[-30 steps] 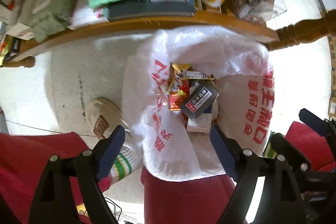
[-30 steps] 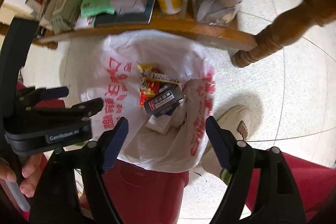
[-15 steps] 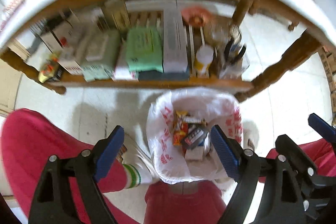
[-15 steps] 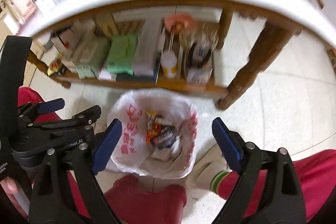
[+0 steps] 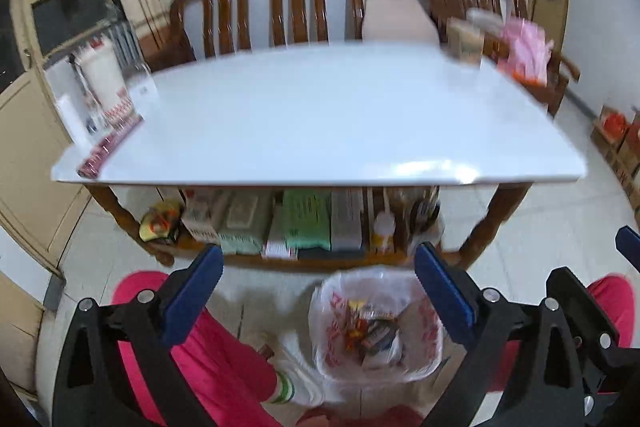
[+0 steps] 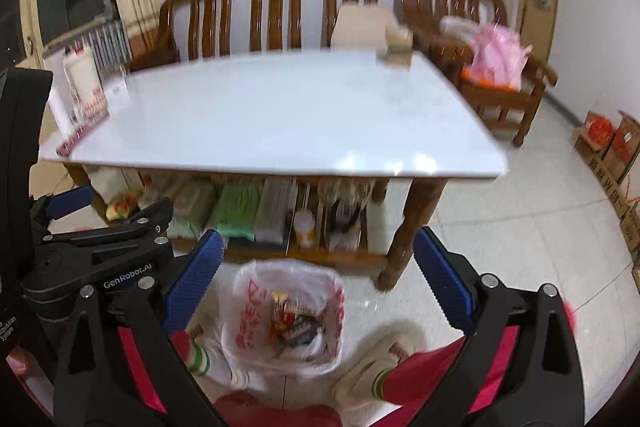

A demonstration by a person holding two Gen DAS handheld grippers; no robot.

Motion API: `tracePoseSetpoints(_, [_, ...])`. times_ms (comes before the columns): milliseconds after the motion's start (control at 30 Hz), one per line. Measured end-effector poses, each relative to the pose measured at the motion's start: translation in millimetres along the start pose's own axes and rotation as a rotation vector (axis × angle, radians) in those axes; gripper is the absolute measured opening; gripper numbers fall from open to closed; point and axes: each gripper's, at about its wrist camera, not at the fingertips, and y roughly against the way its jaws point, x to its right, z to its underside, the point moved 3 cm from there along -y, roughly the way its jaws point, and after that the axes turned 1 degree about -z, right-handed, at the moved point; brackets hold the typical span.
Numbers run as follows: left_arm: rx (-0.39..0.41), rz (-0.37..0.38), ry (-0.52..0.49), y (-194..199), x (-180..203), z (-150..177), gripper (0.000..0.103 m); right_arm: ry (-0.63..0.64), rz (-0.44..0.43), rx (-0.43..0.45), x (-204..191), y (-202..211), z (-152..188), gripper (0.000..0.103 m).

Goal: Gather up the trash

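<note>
Both grippers got lifted way up, so the white-topped wooden table (image 5: 320,123) is now seen. Leftover trash could be missed through motion blur. The white plastic trash bag with red print (image 6: 248,323) sits below the right gripper (image 6: 316,277) and left gripper (image 5: 318,281), both spread wide, empty.

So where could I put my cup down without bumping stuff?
The middle and front of the white tabletop are bare, between the white jug at the left edge and the small box at the far right corner. The shelf underneath is crammed with packets, and the trash bag holds wrappers.
</note>
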Motion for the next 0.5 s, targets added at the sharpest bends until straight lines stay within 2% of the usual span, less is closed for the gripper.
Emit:
tracePoseSetpoints(167, [0.119, 0.011, 0.018, 47, -6, -19, 0.095, -0.005, 0.006, 0.153, 2, 49, -25, 0.096])
tracePoseSetpoints(333, [0.221, 0.015, 0.066, 91, -16, -31, 0.095, 0.002, 0.02, 0.256, -2, 88, -41, 0.096])
tracePoseSetpoints(500, [0.289, 0.012, 0.085, 122, -21, -39, 0.095, 0.014, 0.048, 0.349, -7, 121, -49, 0.096])
